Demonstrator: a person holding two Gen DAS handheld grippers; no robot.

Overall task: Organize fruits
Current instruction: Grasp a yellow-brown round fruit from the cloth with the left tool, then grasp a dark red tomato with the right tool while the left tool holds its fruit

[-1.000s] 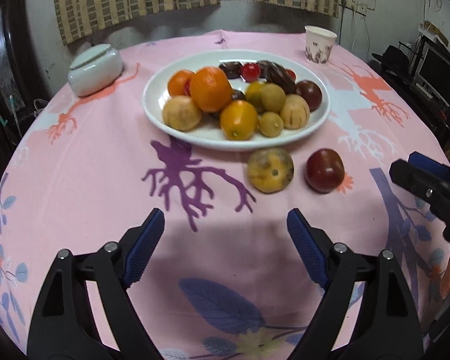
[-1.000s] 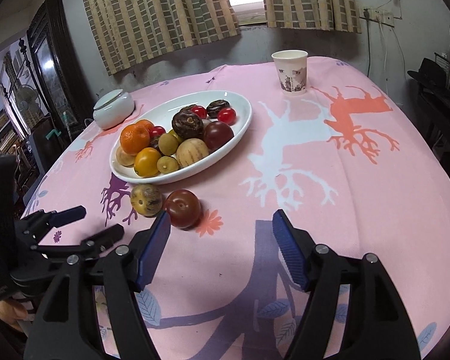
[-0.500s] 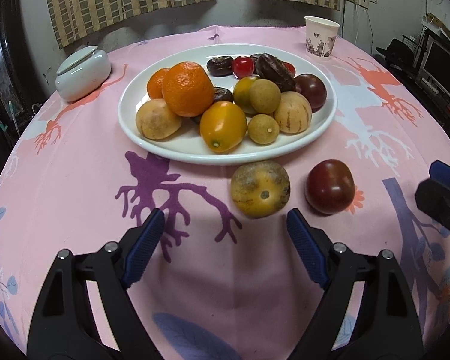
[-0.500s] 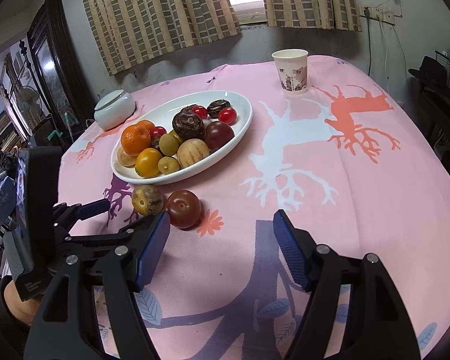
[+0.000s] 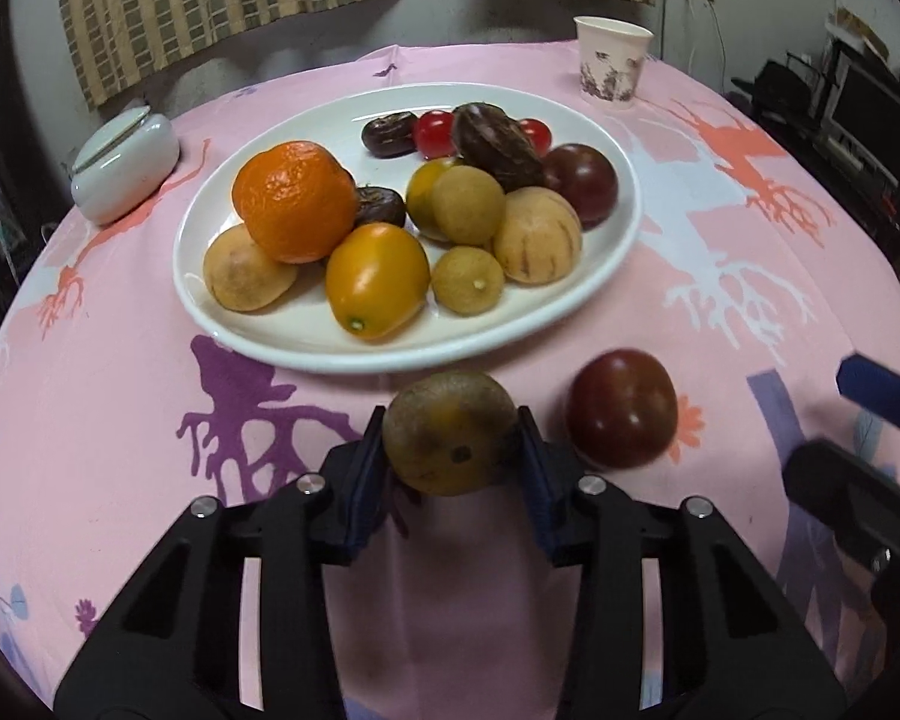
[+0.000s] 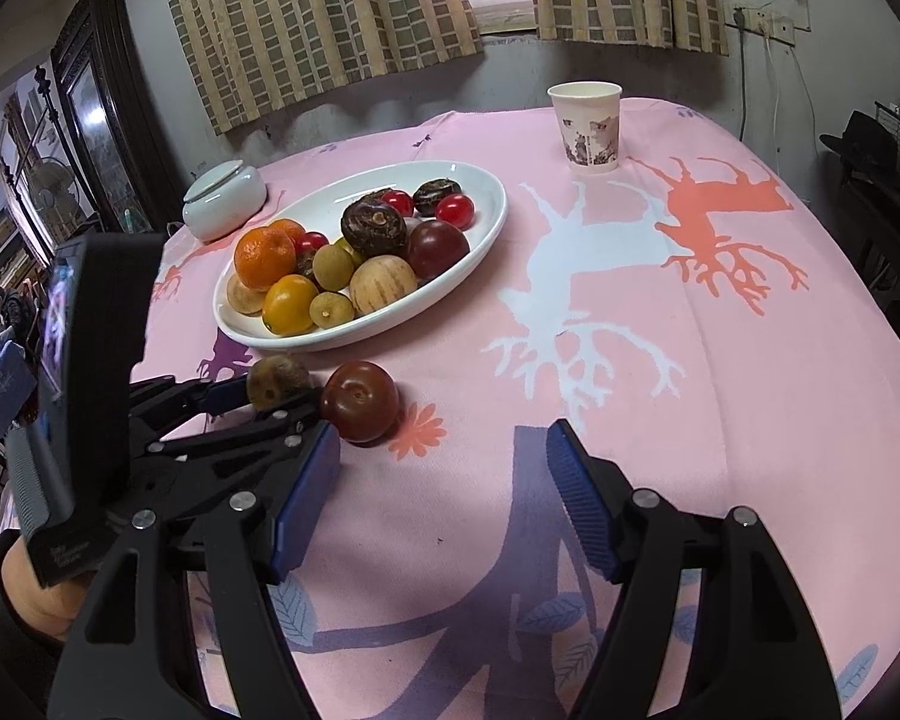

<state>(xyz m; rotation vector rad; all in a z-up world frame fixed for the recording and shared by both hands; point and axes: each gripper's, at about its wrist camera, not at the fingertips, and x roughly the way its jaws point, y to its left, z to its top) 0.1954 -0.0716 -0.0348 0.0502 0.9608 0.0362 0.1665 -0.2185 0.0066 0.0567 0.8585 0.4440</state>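
Note:
A white oval plate [image 5: 624,240] [image 6: 486,228] holds several fruits, among them an orange [image 5: 294,201], a yellow tomato [image 5: 377,281] and a dark red tomato [image 5: 582,183]. My left gripper [image 5: 450,441] [image 6: 270,387] is shut on a mottled yellow-brown fruit [image 5: 450,432] [image 6: 277,381] just in front of the plate. A dark red tomato [image 5: 623,408] [image 6: 360,401] lies on the cloth right of it. My right gripper [image 6: 444,498] is open and empty, behind and right of that tomato.
A paper cup [image 5: 612,63] [image 6: 585,126] stands at the far right of the pink tablecloth [image 6: 690,360]. A white lidded bowl [image 5: 123,165] [image 6: 225,198] sits far left. Dark furniture lies beyond the table edge on both sides.
My left gripper moved forward to the mottled fruit and closed on it. The right gripper stayed open and barely moved.

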